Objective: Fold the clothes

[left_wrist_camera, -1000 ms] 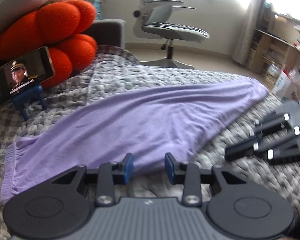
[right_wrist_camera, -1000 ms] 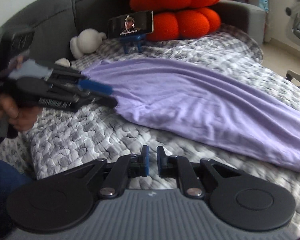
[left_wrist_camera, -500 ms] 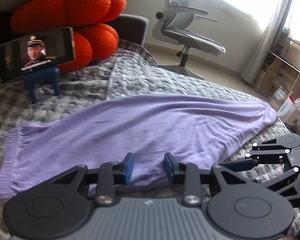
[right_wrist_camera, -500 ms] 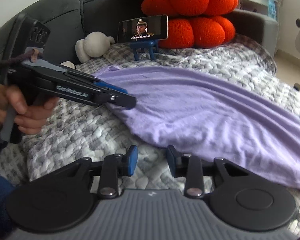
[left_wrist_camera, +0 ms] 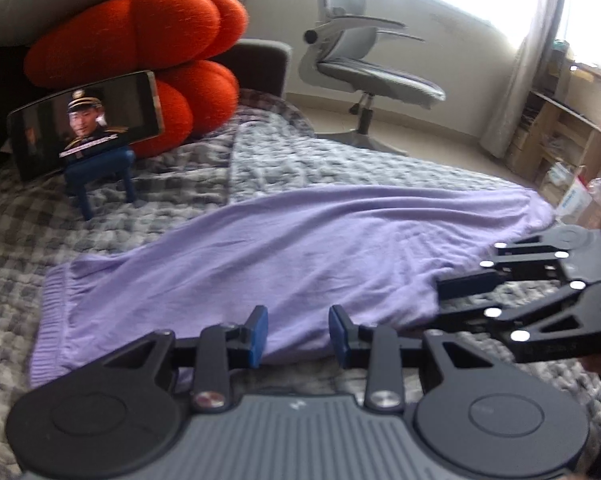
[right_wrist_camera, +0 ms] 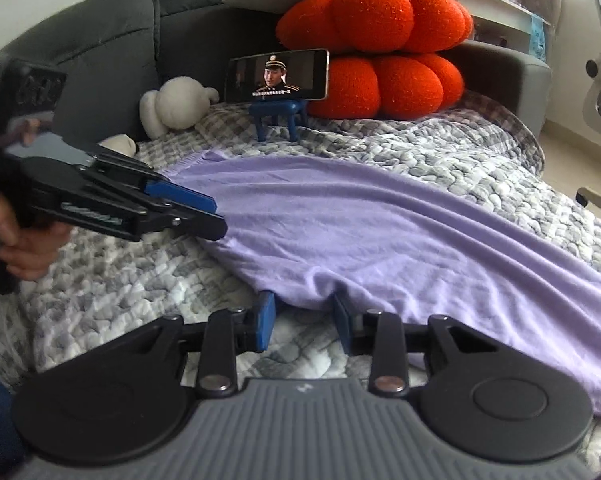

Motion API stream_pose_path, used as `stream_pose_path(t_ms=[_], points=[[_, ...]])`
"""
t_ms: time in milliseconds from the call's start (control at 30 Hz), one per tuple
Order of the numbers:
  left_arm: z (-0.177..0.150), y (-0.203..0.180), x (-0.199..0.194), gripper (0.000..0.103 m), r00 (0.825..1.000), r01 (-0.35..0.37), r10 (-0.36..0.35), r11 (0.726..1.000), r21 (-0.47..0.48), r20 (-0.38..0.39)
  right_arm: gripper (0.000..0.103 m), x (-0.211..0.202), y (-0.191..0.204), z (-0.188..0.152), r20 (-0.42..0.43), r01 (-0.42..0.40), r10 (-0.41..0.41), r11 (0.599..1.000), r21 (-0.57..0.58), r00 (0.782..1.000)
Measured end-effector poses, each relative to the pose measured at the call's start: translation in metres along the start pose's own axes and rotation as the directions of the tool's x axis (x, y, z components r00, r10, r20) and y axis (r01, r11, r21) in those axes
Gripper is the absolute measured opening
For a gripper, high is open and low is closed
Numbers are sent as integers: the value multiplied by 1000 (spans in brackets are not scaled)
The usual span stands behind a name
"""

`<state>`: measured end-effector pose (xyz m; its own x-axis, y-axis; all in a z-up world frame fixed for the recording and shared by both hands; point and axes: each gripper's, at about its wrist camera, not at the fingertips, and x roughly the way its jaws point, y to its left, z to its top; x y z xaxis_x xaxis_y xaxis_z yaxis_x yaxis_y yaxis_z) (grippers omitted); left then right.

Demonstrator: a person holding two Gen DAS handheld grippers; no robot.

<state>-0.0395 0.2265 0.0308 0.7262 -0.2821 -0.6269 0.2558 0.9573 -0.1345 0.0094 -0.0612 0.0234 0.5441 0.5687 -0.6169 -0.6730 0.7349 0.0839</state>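
Left wrist cam: left gripper (left_wrist_camera: 297,334) has its blue pads wide apart, nothing clamped btwn them. The near hem of the purple garment (left_wrist_camera: 300,256) sits right at and between the fingertips, but can't tell if the pads actually touch cloth. The garment is spread flat on the grey checked quilt (left_wrist_camera: 260,160), running from a ribbed cuff at the gripper's left out to the far right. Right gripper (left_wrist_camera: 446,304) comes in from the right side, fingers parted, tips at the garment's near-right edge w/ cloth lying btwn them. Ahead-left of the gripper: a phone (left_wrist_camera: 86,122) on a small blue stand (left_wrist_camera: 100,178), orange pumpkin cushions (left_wrist_camera: 148,64) behind it. Straight ahead past the bed, a grey office chair (left_wrist_camera: 364,72).

Right wrist cam: right gripper (right_wrist_camera: 304,322) is also well apart, holding nothing; a fold of the garment (right_wrist_camera: 380,236) edge dips right down between the tips. Left gripper (right_wrist_camera: 204,216) is off to the left, held in a hand (right_wrist_camera: 24,248), tips at the garment's left edge; gap hard to judge from this side. Far ahead: phone (right_wrist_camera: 278,74), cushions (right_wrist_camera: 376,48), a white plush (right_wrist_camera: 172,108) ahead-left against the grey sofa back (right_wrist_camera: 100,52).

No containers anywhere.
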Motion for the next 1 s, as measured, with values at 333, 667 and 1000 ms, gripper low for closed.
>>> stream_pose_path(t_ms=[333,667,1000], points=[[-3,-21,-14,34,998,49,-52,991,123,27,37,6,-12,19,14,33,-33,999,-15,999],[10,-23,18,33,1000,29,-29,991,128,-2,37,10,-19,21,16,94,-94,996,2,995],[13,-5,19,27,998,63,-63,998,23,-4,37,-1,3,21,-26,-129,127,989,-73,992]])
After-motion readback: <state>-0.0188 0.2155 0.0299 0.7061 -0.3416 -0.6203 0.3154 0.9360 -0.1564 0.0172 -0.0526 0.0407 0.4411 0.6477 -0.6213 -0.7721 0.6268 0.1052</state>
